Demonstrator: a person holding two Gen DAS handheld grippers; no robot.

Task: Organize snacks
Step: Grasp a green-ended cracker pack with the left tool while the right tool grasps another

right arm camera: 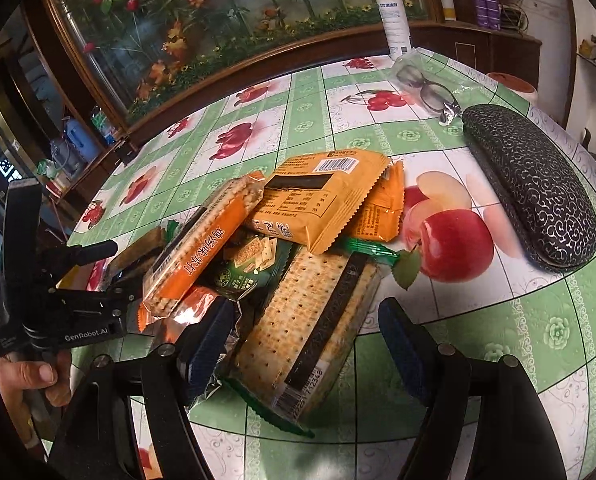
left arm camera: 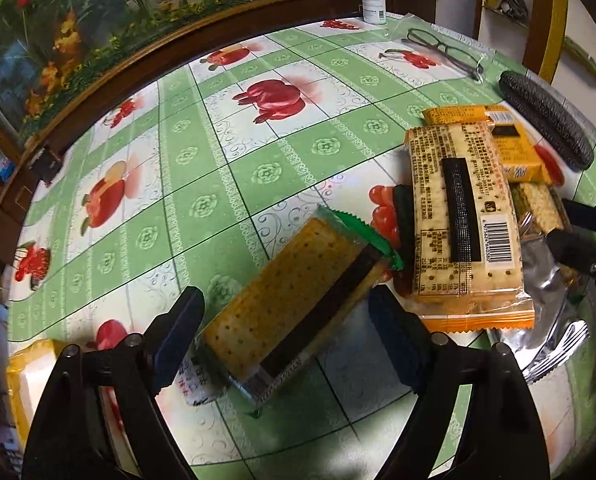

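Glossy plastic cracker wrappers (right arm camera: pixel 306 328) — shiny vinyl tablecloth (left arm camera: pixel 201 168), textured case (right arm camera: pixel 530 188).

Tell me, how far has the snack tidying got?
Early, it seems. Nothing looks sorted: most packets lie in a jumbled heap, the orange-wrapped cracker packet and yellow foil snack bag overlapping. In hand: the left gripper sits open around a separate green-ended clear cracker packet, while the right gripper sits open around another clear cracker pack at the heap's edge. Neither has closed. The heap remains.

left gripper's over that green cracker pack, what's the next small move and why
Probably close the left gripper on the green-edged cracker pack: its open fingers already sit either side of it, and the pack lies apart from the pile.
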